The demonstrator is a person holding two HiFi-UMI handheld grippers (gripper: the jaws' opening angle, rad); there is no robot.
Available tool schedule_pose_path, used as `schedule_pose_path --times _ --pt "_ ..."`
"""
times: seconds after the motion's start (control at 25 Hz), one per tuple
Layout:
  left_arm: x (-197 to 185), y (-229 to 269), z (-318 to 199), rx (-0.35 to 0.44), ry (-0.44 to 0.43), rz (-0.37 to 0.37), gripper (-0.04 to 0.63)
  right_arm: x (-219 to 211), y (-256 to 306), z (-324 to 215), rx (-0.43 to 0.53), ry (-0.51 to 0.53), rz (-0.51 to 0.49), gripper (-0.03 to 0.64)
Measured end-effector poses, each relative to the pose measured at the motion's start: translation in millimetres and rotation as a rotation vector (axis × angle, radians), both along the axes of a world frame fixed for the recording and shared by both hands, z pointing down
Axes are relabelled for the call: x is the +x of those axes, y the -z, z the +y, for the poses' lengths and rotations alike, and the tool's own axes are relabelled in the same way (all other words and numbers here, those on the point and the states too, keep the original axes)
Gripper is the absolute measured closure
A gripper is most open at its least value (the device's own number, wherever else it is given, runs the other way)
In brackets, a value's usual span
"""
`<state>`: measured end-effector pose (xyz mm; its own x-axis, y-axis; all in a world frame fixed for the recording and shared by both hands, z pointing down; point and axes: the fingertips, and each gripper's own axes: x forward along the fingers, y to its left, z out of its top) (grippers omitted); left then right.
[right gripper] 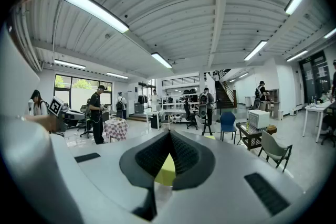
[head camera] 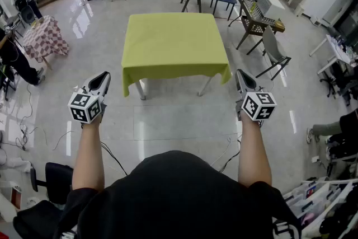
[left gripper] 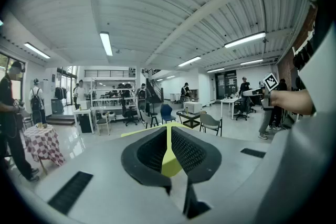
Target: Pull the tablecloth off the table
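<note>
Hanging limp at its corners, the smooth square tablecloth point(head camera: 173, 42) is left untouched; ribbed jaws of left gripper point(head camera: 103, 76) and right gripper point(head camera: 240, 74) are closed, empty.

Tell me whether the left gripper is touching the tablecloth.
Apart. The head view shows a strip of floor between the left gripper and the near left corner of the tablecloth.
</note>
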<state>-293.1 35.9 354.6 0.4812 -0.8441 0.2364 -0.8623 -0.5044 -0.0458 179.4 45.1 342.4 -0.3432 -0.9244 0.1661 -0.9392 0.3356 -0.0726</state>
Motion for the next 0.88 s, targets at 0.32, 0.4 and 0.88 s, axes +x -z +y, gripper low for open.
schedule_pose_path --times 0.32,0.4,0.88 --pt "-7.9 4.9 -3.7 -0.007 -0.016 0.003 0.552 -13.4 2.1 0.5 -0.009 -0.003 0.011 0.603" --pt "-8.4 4.7 -2.5 -0.005 -0.02 0.003 0.552 -15.5 3.8 3.6 0.0 -0.006 0.009 0.603" --pt "3.3 -1.7 -5.9 -0.031 -0.02 0.007 0.552 -0.2 5.3 -1.9 0.009 -0.015 -0.006 0.603"
